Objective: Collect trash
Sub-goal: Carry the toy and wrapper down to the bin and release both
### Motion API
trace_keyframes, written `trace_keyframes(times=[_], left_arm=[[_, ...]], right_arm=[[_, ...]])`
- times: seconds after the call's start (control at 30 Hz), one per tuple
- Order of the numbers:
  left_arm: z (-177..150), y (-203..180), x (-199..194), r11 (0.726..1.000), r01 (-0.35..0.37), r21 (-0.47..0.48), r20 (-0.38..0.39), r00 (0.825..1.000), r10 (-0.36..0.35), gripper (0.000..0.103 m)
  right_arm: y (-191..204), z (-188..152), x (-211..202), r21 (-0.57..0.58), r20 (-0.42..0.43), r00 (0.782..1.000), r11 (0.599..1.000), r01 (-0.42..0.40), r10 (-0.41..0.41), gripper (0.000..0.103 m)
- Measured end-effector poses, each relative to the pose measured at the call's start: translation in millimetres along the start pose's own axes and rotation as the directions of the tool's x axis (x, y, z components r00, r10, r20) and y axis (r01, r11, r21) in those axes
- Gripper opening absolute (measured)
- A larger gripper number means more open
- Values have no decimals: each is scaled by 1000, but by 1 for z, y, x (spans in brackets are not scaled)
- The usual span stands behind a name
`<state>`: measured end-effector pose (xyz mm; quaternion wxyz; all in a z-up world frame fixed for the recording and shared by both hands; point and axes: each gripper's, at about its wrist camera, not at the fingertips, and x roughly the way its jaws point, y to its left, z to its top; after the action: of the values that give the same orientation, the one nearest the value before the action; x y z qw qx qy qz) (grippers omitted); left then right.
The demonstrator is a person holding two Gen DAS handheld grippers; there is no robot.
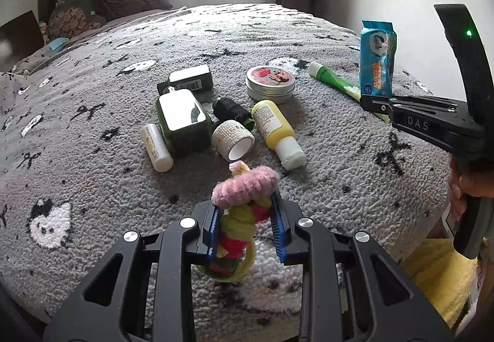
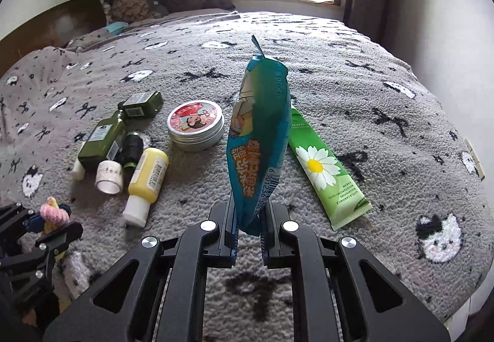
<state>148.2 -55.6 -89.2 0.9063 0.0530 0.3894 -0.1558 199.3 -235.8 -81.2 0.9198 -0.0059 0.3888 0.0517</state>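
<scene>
Wrapper trouble looks likeliest: the right gripper (image 2: 248, 234) pinches only the bottom edge of the tall blue snack packet (image 2: 257, 138), so it could slide free. At nine o'clock, the left gripper (image 1: 245, 227) clamps a fuzzy knotted toy (image 1: 244, 187) above the blanket (image 1: 355, 187), loosely seated.

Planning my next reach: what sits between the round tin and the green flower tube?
In the right wrist view, the held blue snack packet stands between the round tin and the green flower tube.
</scene>
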Motion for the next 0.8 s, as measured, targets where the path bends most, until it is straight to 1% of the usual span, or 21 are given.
trace_keyframes(times=[0.17,0.23,0.47,0.63,0.8], left_arm=[[-2,-3,-34,1000,-6,0,55,998,6,26],[-4,-5,-47,1000,-15,4,78,997,15,26],[-19,-12,-82,1000,-23,13,120,993,22,26],[-34,-14,-104,1000,-21,16,143,990,18,26],[-56,-17,-119,1000,-3,17,149,989,0,27]], right_arm=[[12,-12,-39,-43,47,999,999,-9,12,12],[17,-18,-57,-63,72,997,998,1,3,12],[33,-44,-101,-118,119,993,993,-3,17,12],[39,-69,-122,-143,121,992,989,-25,42,12],[51,-99,-133,-176,96,993,983,-58,76,12]])
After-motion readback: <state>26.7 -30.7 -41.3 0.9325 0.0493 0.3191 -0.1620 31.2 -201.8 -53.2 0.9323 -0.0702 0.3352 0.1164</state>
